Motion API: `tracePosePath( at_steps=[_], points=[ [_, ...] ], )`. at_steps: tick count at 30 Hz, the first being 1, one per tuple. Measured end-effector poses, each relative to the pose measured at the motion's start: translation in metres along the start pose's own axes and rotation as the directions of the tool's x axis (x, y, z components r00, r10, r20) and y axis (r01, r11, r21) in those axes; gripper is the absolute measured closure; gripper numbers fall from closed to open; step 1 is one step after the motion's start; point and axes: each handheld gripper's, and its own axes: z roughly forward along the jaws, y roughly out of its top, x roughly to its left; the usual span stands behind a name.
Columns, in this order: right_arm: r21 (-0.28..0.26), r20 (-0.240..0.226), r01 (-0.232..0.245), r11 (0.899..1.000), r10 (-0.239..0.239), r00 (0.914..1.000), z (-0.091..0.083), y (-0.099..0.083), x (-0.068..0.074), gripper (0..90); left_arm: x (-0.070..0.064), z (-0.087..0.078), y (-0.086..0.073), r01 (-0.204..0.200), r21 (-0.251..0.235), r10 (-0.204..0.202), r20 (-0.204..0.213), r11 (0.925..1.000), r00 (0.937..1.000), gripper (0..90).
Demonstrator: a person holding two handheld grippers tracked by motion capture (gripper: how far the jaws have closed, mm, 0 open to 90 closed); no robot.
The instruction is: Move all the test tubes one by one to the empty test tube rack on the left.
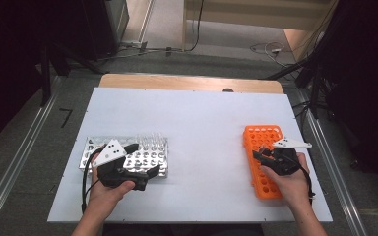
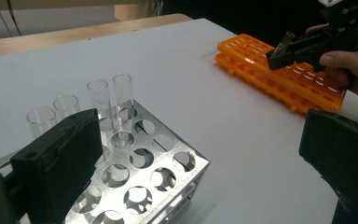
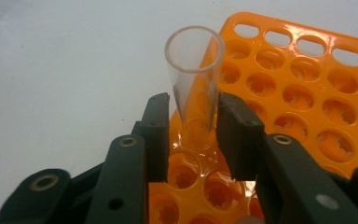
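Low at the right of the high view, the right hand point(image 1: 293, 179) holds the right claw point(image 1: 261, 153) over the near half of the orange rack point(image 1: 261, 135), pointing up-left. Its jaws pinch a clear glass tube point(image 3: 195, 79), tilted, its base at a rack hole. At lower left, the left claw point(image 1: 145, 164) rests spread wide beside the metal rack point(image 1: 91, 147) on the white bench point(image 1: 202, 118), wrist turned rightward.
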Motion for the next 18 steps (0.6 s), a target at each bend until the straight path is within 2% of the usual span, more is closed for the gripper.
tracePosePath(
  at_steps=[5, 7, 13, 14, 18],
  points=[
    [0.002, 0.011, -0.007, 1.000, 0.007, 0.9999, 0.000, 0.000, 0.000, 73.2, 0.000, 0.001, 0.000, -0.006, 0.005, 0.006, 0.000, 1.0000, 1.0000, 0.0],
    [-0.004, 0.018, -0.006, 1.000, 0.006, 0.9998, 0.000, 0.000, 0.001, 73.8, -0.002, 0.001, 0.001, -0.005, 0.004, 0.005, 0.002, 1.0000, 1.0000, 0.0],
    [-0.084, 0.007, -0.024, 0.996, 0.024, 0.9997, -0.013, 0.002, -0.001, 73.9, -0.006, 0.002, 0.004, -0.017, 0.001, 0.017, 0.013, 0.9999, 0.9998, 0.2],
    [-0.100, 0.016, -0.015, 0.995, 0.016, 0.9997, -0.017, 0.004, 0.001, 73.9, -0.007, 0.003, 0.005, -0.022, 0.002, 0.022, 0.017, 0.9997, 0.9996, 0.4],
    [-0.165, -0.003, 0.008, 0.986, -0.009, 1.0000, -0.035, 0.013, 0.011, 74.0, -0.013, 0.004, 0.009, -0.026, -0.007, 0.026, 0.032, 0.9996, 0.9991, 1.4]
  ],
)
